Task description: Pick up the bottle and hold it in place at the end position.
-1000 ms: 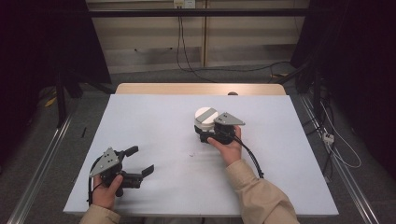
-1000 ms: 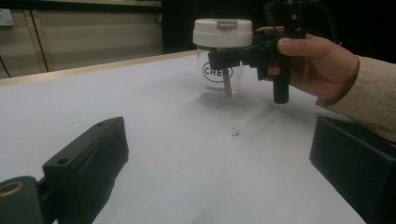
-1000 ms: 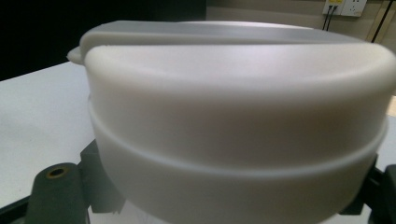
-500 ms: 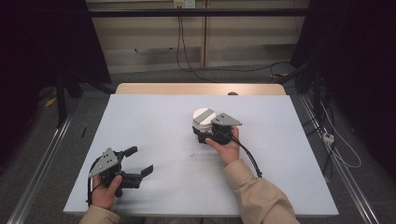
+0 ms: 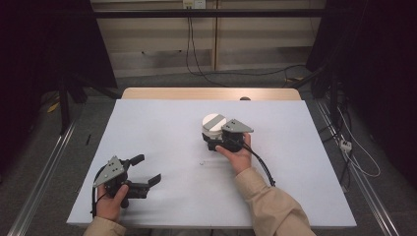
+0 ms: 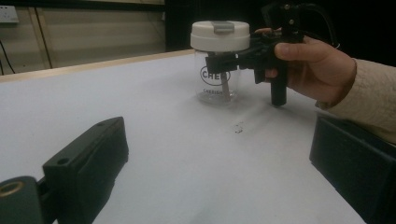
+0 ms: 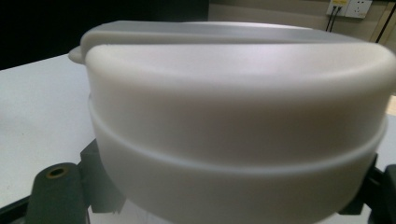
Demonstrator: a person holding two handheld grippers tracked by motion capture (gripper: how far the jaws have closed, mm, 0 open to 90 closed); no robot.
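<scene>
Jar (image 6: 218, 70) upright, clamped by right gripper (image 5: 212, 140); left gripper (image 5: 146, 170) resting, jaws apart

Jar (image 6: 218, 70) print half hidden — table speck (image 6: 239, 128) unreadable.

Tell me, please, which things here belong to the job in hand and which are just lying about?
In the job:
- jar with white lid
- right gripper, jaws around the jar below the lid
- left gripper, open, waiting

Lying about:
- small speck on the table
- cables on the floor
</scene>
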